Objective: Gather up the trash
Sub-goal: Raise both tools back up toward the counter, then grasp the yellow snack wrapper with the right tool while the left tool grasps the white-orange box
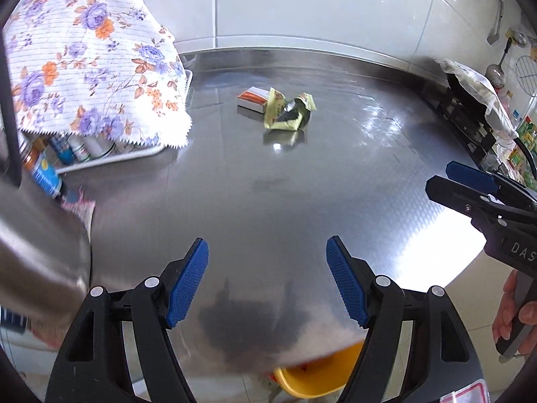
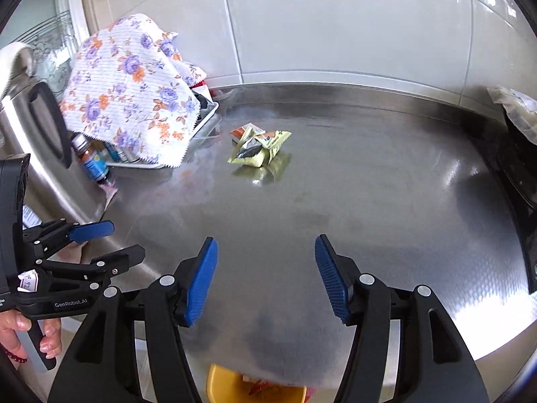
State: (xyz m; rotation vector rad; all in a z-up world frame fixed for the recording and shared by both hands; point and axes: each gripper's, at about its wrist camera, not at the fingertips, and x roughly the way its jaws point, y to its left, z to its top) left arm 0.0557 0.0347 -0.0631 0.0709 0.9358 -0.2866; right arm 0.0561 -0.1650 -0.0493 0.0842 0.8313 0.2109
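You are in a home kitchen. The steel table (image 1: 302, 201) runs back to a white tiled wall (image 1: 319, 3), a gas stove (image 1: 470, 117) sits at its right end, ladles and a skimmer (image 1: 496, 70) hang beyond it, and a floral cloth (image 1: 90, 60) covers a rack of bottles (image 1: 80, 147).

Trash lay together on the steel counter, with a bin below its front edge.
A crumpled yellow wrapper (image 1: 288, 110) sat torn open, touching a small orange-and-white box (image 1: 253, 98) lying flat behind it; the yellow bin (image 2: 231, 386) held scraps.
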